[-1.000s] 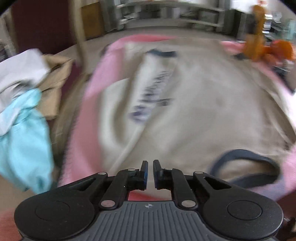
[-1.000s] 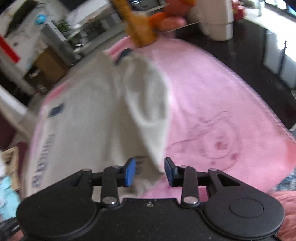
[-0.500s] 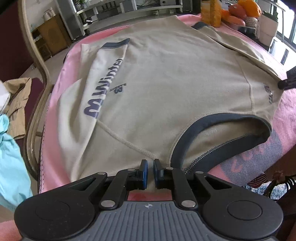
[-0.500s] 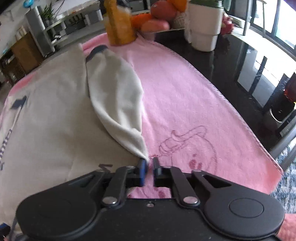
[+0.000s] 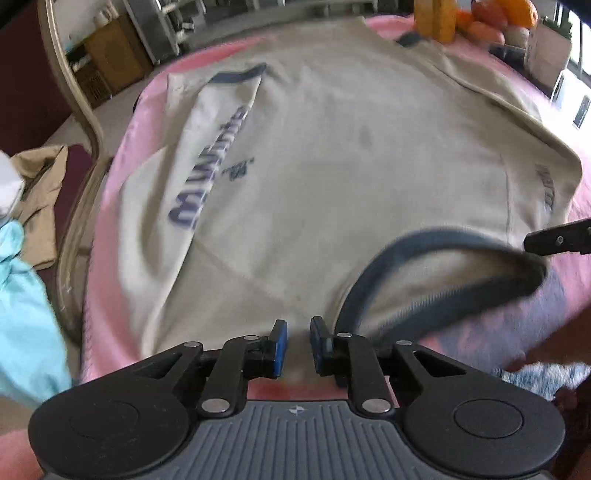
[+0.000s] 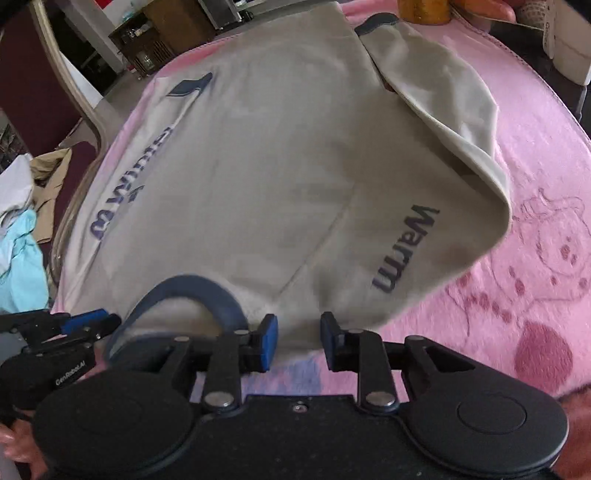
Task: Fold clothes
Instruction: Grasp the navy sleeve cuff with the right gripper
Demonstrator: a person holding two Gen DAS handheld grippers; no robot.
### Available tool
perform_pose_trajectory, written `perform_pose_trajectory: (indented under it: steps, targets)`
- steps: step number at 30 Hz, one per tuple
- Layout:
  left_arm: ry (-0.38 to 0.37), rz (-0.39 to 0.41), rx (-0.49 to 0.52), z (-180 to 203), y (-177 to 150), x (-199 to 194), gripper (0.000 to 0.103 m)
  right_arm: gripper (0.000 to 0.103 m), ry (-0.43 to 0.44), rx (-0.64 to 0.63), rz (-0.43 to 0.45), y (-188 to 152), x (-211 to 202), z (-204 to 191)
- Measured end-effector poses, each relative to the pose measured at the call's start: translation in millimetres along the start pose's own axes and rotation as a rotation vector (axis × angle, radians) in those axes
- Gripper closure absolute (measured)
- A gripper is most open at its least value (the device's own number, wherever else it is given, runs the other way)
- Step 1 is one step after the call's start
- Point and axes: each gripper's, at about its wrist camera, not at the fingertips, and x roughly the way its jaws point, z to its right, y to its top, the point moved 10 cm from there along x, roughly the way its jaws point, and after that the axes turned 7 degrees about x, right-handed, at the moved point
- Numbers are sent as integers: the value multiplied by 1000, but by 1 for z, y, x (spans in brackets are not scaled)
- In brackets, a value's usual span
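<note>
A beige sweatshirt (image 5: 332, 177) with a navy collar (image 5: 443, 266) and navy lettering lies spread on a pink blanket (image 5: 107, 229). Both sleeves are folded in over the body. My left gripper (image 5: 294, 341) is open and empty at the near shoulder edge, left of the collar. In the right wrist view the same sweatshirt (image 6: 277, 177) shows with "Warm" on its folded right sleeve. My right gripper (image 6: 298, 338) is open and empty at the near edge, right of the collar (image 6: 192, 295). The left gripper (image 6: 74, 325) shows at its far left.
A chair back (image 5: 70, 85) stands left of the blanket, with light blue (image 5: 26, 314), tan and white clothes piled beyond it. An orange bottle (image 5: 434, 16), fruit and a white container (image 5: 546, 48) stand at the far right. The pink blanket (image 6: 546, 184) lies bare on the right.
Both grippers have opened and let go of the sweatshirt. The right gripper has moved left, from the sleeve fold to the collar edge. The right sleeve now lies folded over the body.
</note>
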Motion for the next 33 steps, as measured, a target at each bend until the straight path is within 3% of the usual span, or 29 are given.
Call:
perform_pose_trajectory:
  steps: [2,4,7,10,15,18,20,25,27,31,33]
  targets:
    - [-48,14,-36,-6,2,-12,83,78,21,-21,14,4,-18,-10]
    - [-38,69,-75,-19,17,-27,83,75,47,-47,55,14,-38,-20]
    - [-11,159,-131,-42,50,-48,83,64,74,-80,185,57,-76,-38]
    - [-4,237,-174,-58,83,-61,79,60,104,-93,315,103,-110,-54]
    - [14,292,-192,-69,131,-54,77,39,63,-95,404,175,-112,-64]
    - [5,283,-180,-66,148,-31,76,14,-26,-84,428,215,-89,-54]
    - [6,261,-168,-63,155,-10,76,5,-111,-66,433,241,-67,-38]
    - [-41,212,-176,-58,149,29,76,3,-166,92,381,266,-5,12]
    - [-46,191,-174,-57,145,38,76,1,-201,81,437,271,3,23]
    - [-39,180,-174,-57,142,48,76,0,-230,-56,531,271,0,23]
    - [-42,187,-187,-57,143,49,76,0,-229,-34,570,265,-5,29]
